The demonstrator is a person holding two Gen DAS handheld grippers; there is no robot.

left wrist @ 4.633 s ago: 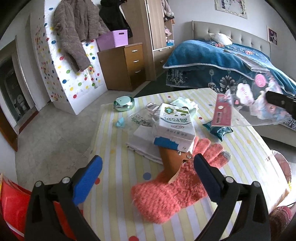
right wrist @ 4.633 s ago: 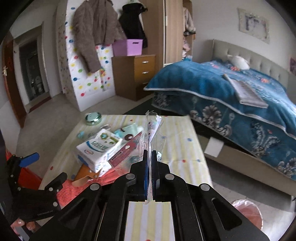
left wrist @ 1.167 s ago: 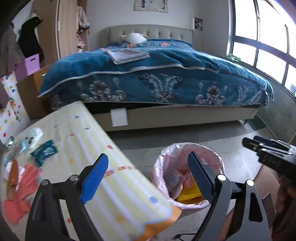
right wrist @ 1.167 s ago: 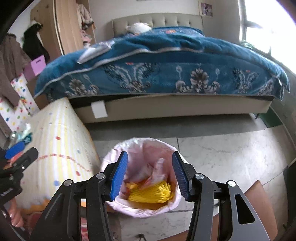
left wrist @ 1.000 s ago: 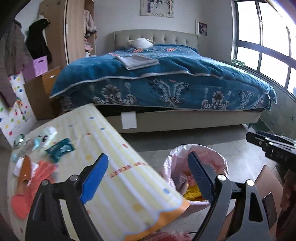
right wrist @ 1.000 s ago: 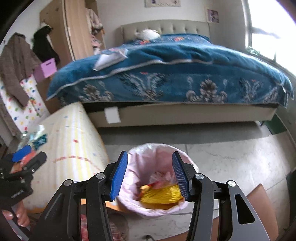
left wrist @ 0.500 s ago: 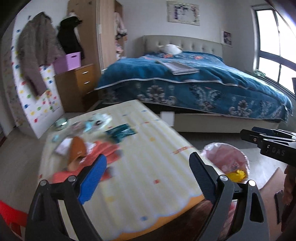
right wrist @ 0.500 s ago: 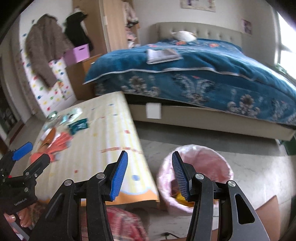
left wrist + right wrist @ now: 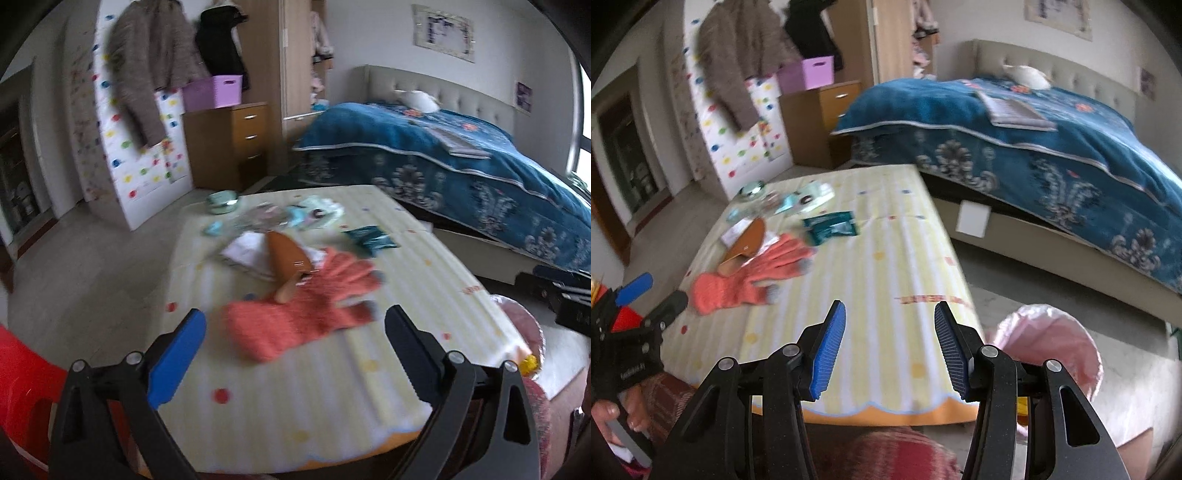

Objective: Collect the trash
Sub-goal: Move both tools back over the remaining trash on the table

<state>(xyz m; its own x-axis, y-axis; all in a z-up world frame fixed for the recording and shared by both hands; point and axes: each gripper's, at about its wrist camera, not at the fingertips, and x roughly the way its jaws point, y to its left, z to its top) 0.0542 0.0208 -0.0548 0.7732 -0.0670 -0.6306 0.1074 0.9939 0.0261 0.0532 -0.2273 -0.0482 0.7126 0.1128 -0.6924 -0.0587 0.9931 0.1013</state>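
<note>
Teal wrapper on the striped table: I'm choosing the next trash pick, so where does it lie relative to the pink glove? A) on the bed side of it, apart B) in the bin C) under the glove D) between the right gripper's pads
A: the teal wrapper lies flat on the table, apart from the pink glove, toward the bed.

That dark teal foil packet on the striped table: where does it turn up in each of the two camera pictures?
Left wrist view: the teal packet lies right of centre, past the fingertips of the coral glove.
Right wrist view: the teal packet sits upper left of centre, up and to the right of the coral glove.
Shared landmark: the blue bed beyond the table in both.
</note>
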